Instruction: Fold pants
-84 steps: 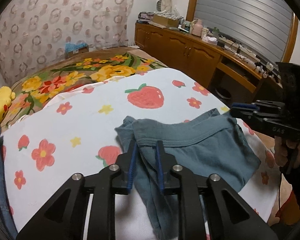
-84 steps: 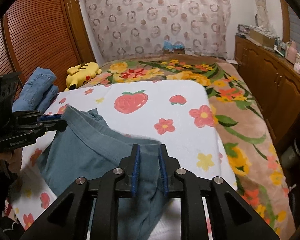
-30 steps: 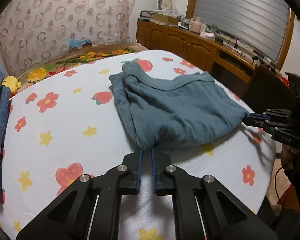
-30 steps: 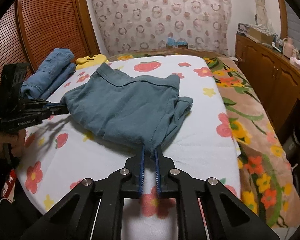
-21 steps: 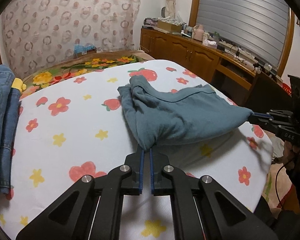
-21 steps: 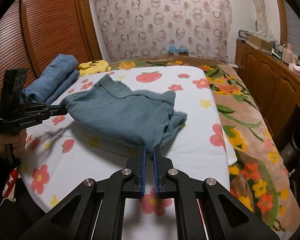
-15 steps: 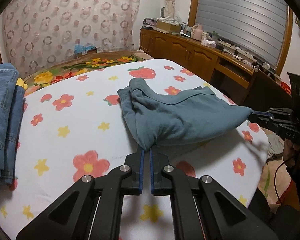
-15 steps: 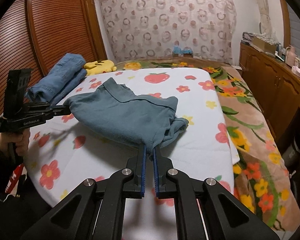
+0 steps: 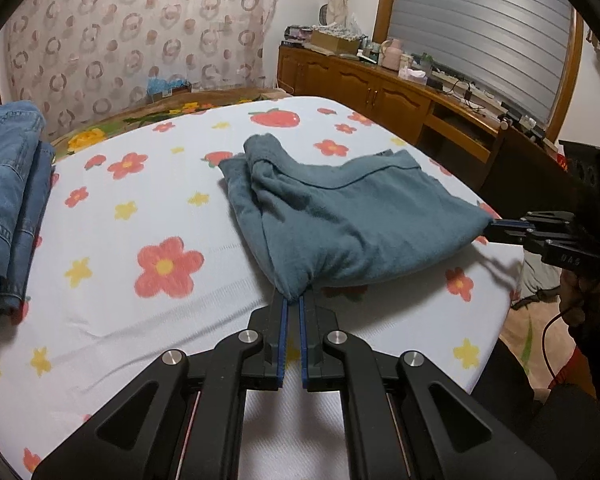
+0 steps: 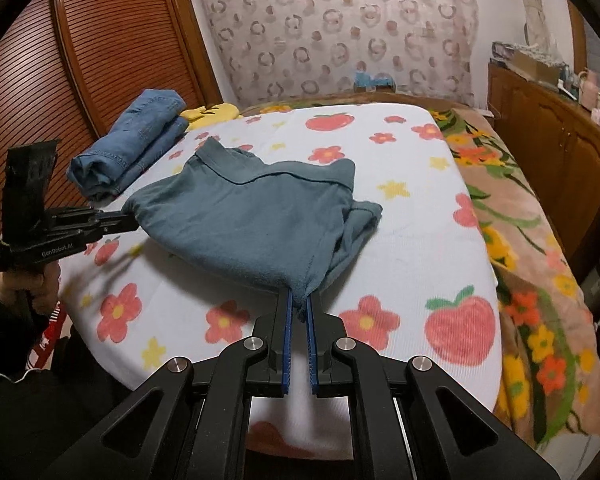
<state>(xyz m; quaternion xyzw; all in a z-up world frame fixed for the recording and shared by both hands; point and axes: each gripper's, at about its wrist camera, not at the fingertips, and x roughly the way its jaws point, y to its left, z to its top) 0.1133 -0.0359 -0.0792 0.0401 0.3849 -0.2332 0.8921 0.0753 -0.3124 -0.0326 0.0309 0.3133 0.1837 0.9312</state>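
Note:
The teal pants (image 9: 348, 216) (image 10: 252, 220) lie folded on the white flowered sheet (image 9: 148, 216), their near edge lifted and stretched between both grippers. My left gripper (image 9: 293, 300) is shut on one near corner of the cloth, and it appears again at the left of the right wrist view (image 10: 134, 218). The other near corner sits pinched in my right gripper (image 10: 299, 300), which shows from the side in the left wrist view (image 9: 490, 226). The far waistband part rests bunched on the sheet.
Folded blue jeans (image 9: 8, 200) (image 10: 132, 148) lie at the sheet's left side, with a yellow plush (image 10: 210, 112) behind them. A wooden cabinet (image 9: 380, 92) with clutter runs along the right. A flowered blanket (image 10: 520, 240) covers the bed's right edge. A hand (image 10: 24, 284) grips the left tool.
Both grippers pulled the pants toward the near edge of the bed and stayed shut. The cloth now sits closer and stretched flatter; the jeans came further into view.

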